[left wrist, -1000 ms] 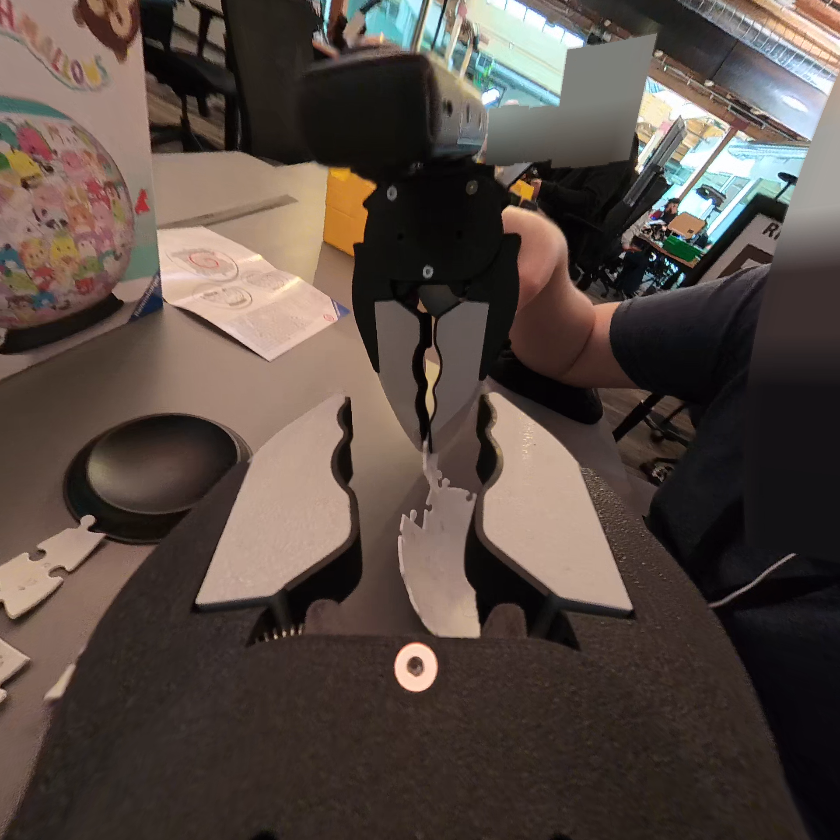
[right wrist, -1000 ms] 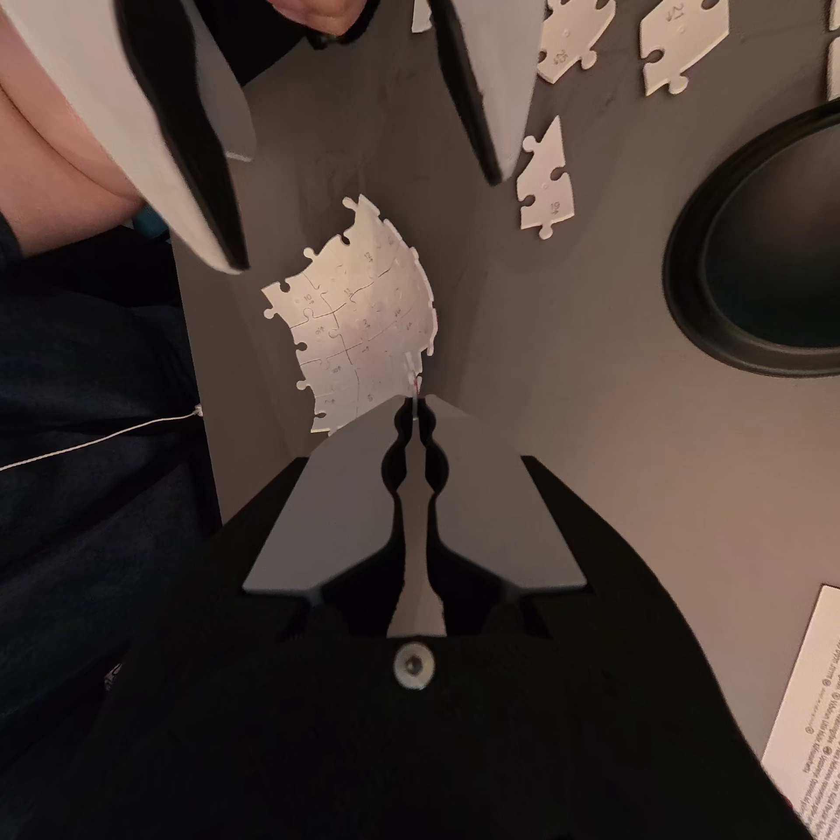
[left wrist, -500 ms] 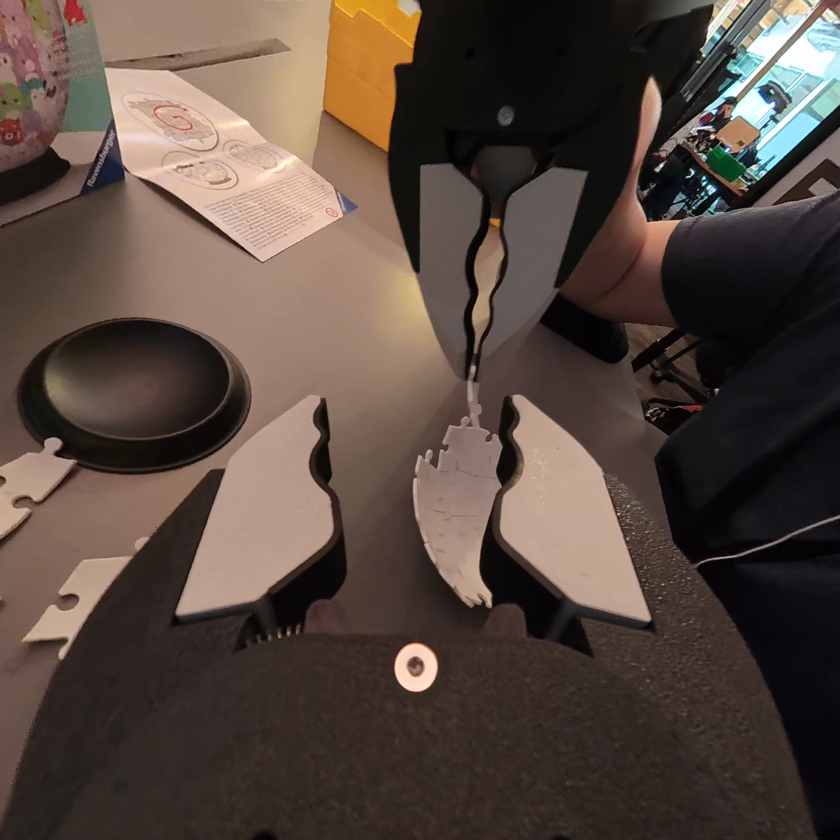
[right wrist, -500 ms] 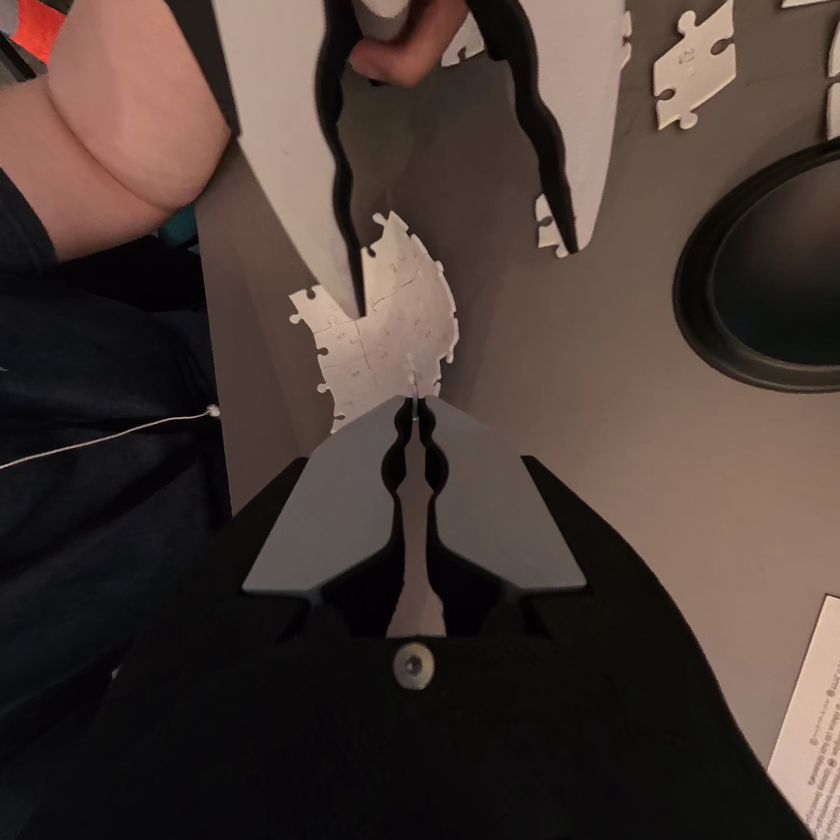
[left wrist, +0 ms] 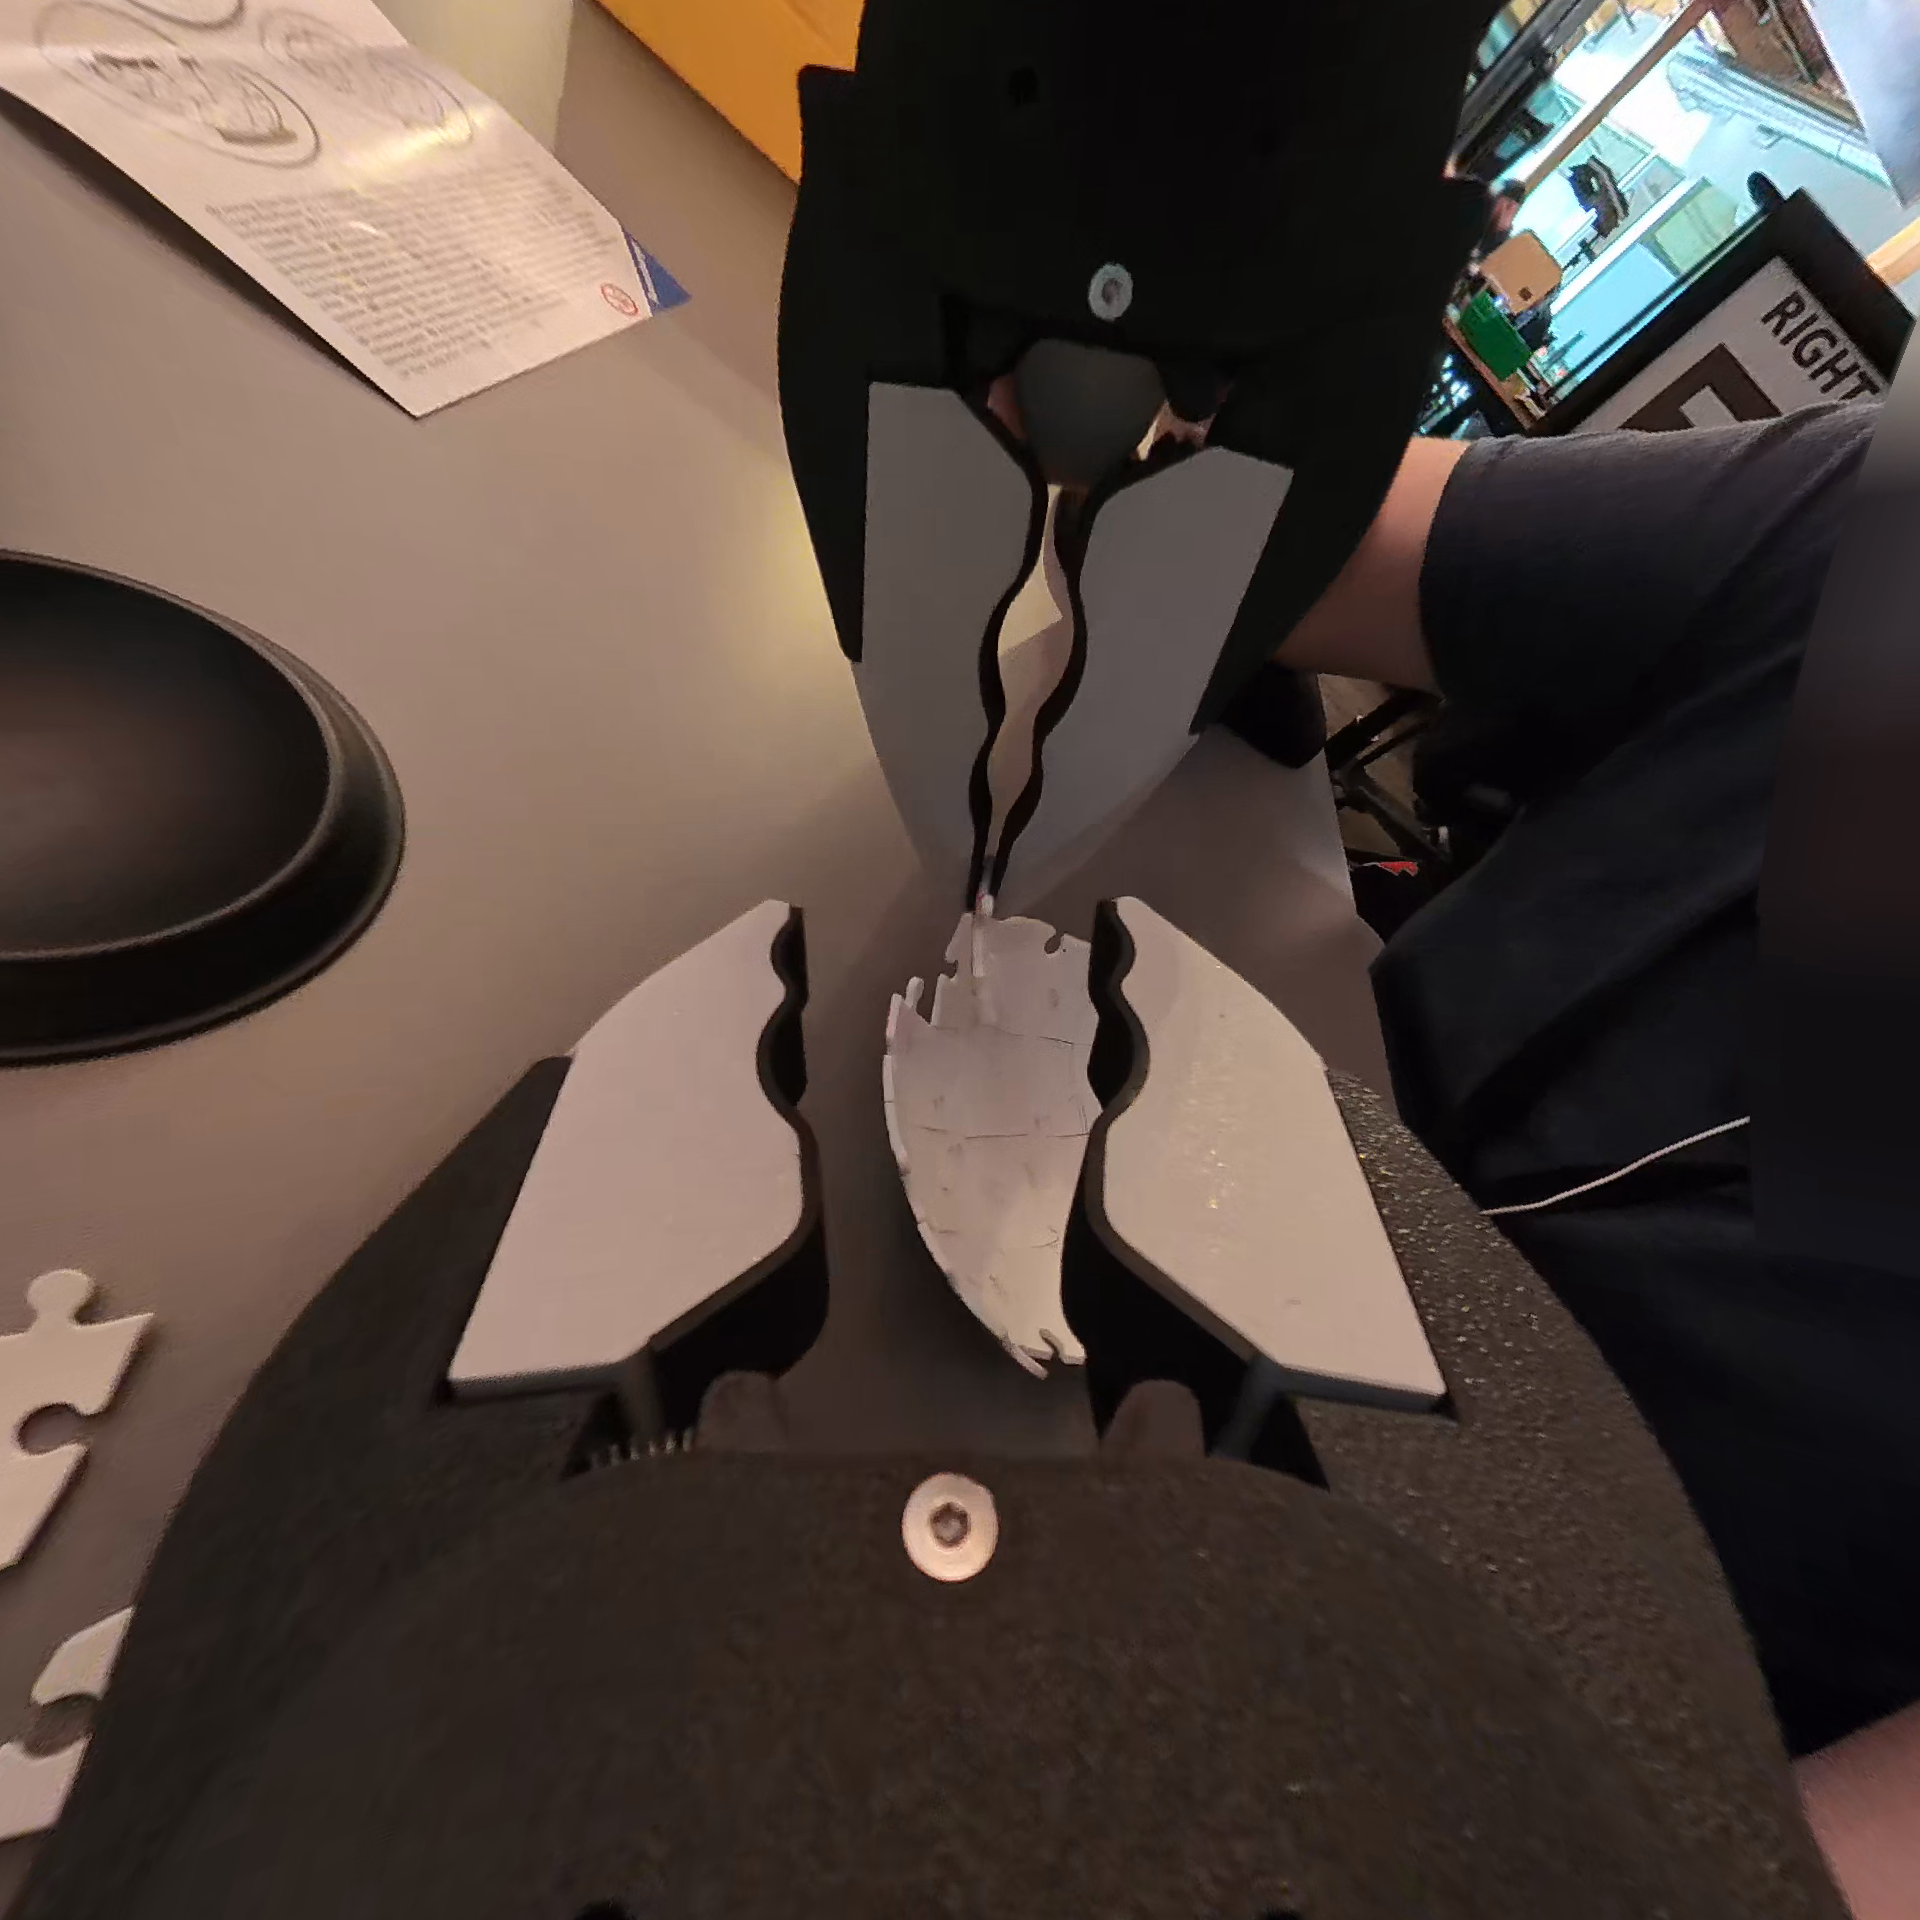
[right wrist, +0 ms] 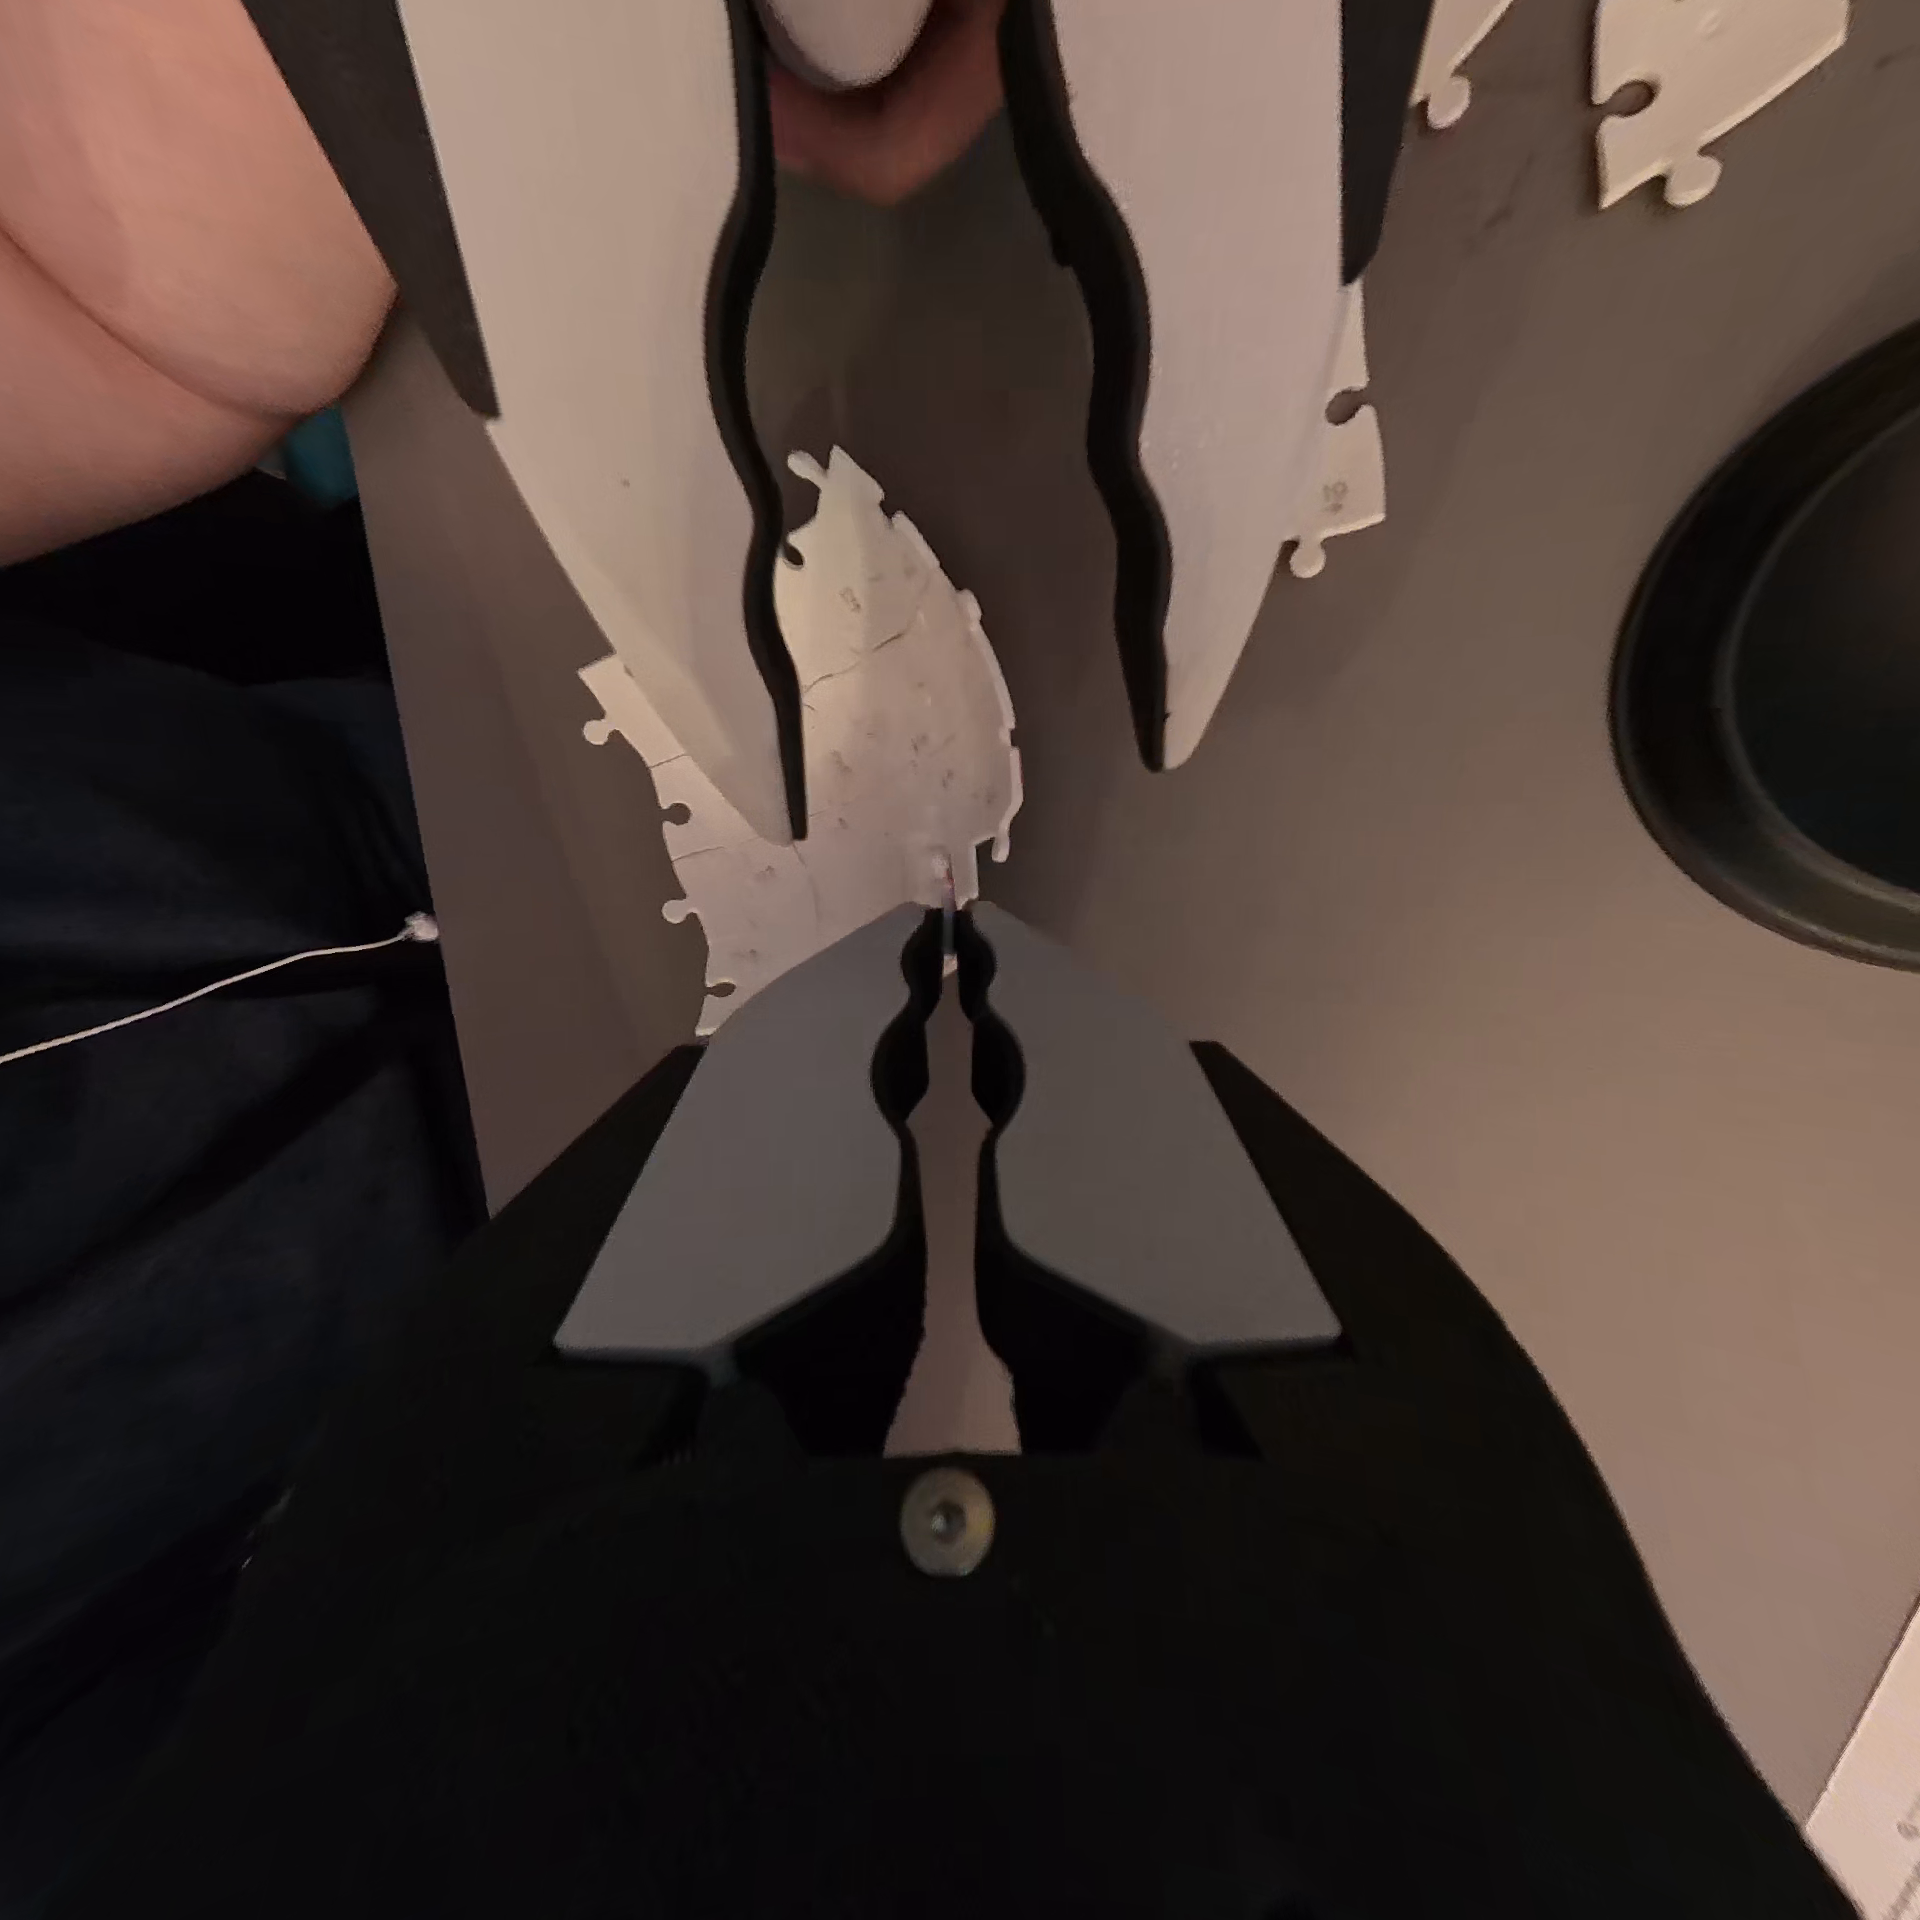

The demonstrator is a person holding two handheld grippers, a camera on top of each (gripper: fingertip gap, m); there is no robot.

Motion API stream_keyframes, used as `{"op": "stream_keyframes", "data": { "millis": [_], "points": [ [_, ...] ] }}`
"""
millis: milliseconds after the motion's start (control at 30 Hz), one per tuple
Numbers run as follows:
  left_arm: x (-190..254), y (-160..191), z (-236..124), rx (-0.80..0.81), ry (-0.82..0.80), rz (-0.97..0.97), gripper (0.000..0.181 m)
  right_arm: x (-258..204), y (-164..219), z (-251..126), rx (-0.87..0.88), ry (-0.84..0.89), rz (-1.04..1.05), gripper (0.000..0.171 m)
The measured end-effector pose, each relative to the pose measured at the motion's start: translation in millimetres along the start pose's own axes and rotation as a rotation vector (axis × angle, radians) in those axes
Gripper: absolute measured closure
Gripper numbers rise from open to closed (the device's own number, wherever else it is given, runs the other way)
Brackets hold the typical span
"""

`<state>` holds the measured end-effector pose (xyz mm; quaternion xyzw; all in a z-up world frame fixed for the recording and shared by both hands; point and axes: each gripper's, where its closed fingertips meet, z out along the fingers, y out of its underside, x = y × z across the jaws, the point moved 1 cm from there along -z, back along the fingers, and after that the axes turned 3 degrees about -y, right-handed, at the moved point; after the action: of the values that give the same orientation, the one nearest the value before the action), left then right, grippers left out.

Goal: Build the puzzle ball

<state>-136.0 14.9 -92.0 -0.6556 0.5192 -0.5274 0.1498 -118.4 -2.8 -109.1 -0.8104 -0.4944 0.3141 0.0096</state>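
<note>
A curved white section of joined puzzle pieces [left wrist: 987,1132] sits between my left gripper's [left wrist: 945,914] open fingers, close against the right-hand one. My right gripper [left wrist: 985,896] comes down from above and is shut on a tab at the section's far edge. In the right wrist view, my right gripper [right wrist: 945,914] pinches the section [right wrist: 904,717] by its near edge. The left gripper [right wrist: 971,800] reaches in from the top, open, with one finger [right wrist: 623,468] lying over the section. Whether the section touches the grey table [left wrist: 582,644] cannot be told.
A black round stand [left wrist: 166,810] lies to the left; it also shows at the right of the right wrist view [right wrist: 1808,727]. Loose white pieces [left wrist: 52,1371] [right wrist: 1704,94] lie on the table. A printed leaflet [left wrist: 395,229] lies at the back. A person's arm and dark clothing [left wrist: 1621,831] border the table edge.
My left gripper has moved forward and lower, so the puzzle section now lies deeper between its open fingers. My right gripper stays shut on the section's edge.
</note>
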Motion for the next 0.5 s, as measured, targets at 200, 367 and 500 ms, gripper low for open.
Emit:
{"op": "stream_keyframes", "data": {
  "millis": [200,367,500],
  "points": [
    [-5.2,14.4,6.8,-0.084,-0.013,-0.001,0.135,4.6,1.5,2.3,-0.006,0.009,0.023,0.168],
    [-8.1,17.5,10.0,-0.107,-0.023,0.01,0.141,7.5,4.3,5.7,-0.024,0.007,0.04,0.168],
    [-11.3,22.4,13.3,-0.133,-0.025,0.001,0.144,8.1,5.6,7.2,-0.035,0.01,0.045,0.168]
  ]
}}
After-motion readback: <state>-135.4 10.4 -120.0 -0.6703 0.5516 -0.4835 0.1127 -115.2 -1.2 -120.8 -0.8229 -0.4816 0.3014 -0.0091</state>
